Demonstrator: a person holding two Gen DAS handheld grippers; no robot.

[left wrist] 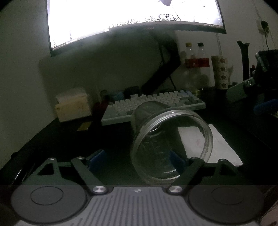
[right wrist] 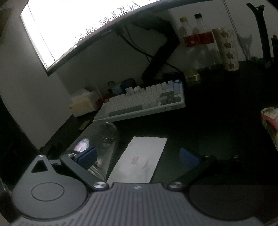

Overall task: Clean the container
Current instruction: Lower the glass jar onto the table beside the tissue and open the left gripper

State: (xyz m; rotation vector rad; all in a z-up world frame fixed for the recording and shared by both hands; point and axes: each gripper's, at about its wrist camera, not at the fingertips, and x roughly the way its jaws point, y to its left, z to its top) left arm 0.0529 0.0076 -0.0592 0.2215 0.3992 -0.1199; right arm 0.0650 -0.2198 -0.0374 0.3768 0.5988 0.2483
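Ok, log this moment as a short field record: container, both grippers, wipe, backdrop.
container: clear jar, on its side, threaded mouth toward the left wrist camera
left gripper: jaws wide, jar lies between the blue pads; contact unclear
right gripper: open, empty, above the white tissue
wipe: tissue flat on the dark desk, right of the jar
backdrop: keyboard, lit monitor, two bottles
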